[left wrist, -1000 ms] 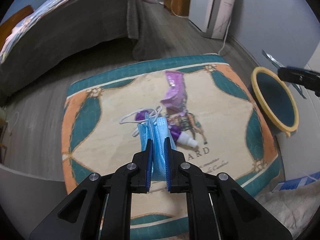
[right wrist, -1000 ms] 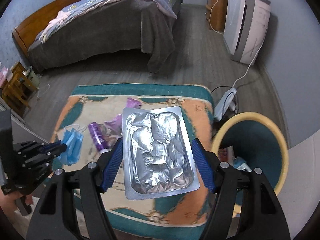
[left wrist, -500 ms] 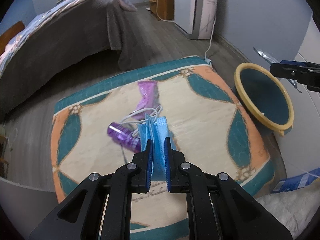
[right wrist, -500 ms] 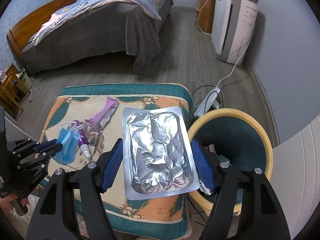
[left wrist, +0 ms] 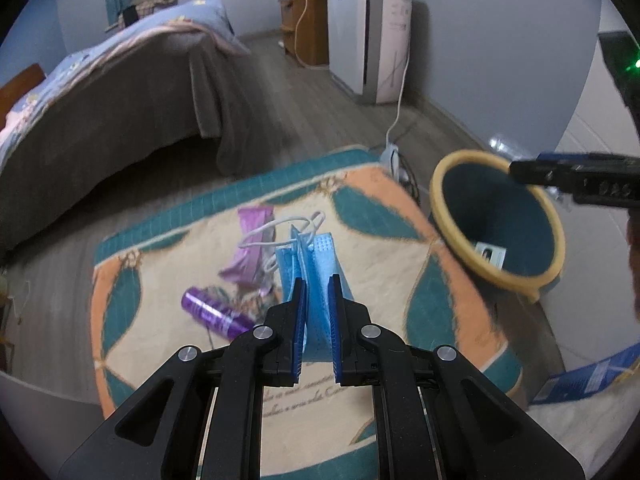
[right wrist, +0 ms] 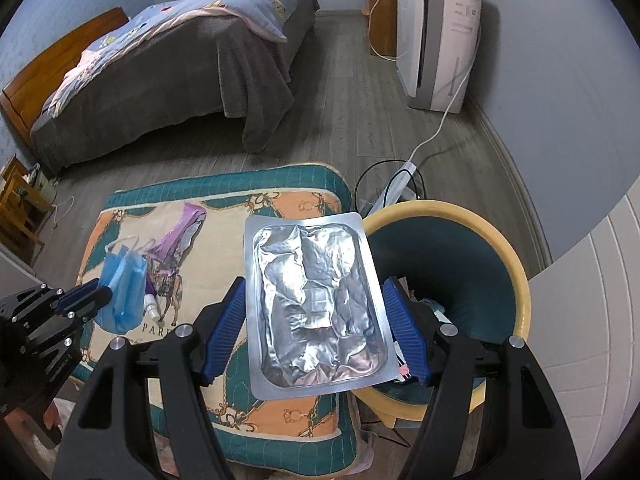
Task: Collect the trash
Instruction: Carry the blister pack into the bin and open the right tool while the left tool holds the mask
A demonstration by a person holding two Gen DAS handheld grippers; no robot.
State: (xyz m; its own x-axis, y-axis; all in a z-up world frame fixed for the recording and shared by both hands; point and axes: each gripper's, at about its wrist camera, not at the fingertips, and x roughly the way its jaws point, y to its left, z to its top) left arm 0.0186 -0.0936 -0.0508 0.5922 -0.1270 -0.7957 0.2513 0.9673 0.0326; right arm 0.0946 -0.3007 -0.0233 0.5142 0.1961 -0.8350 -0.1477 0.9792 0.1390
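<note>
- Bedroom floor, patterned rug [right wrist: 288,408] underfoot; bin [right wrist: 448,220] at its right edge.
- Left gripper [left wrist: 316,292] clamped on blue mask [left wrist: 316,264], lifted clear of rug.
- Right gripper [right wrist: 316,304] pinches foil pack [right wrist: 316,304] across its width; pack now overlaps bin rim, where a second ago it hung over rug.
- Both hands have swung toward bin; bin mouth looms larger in left view.
- Judgement: foil pack close to drop point, mask next.
- Purple tube [left wrist: 216,314] and purple wrapper [left wrist: 252,252] lie on rug, uncollected.
- Beyond: bed [right wrist: 180,60], white appliance [right wrist: 436,36] by wall.
</note>
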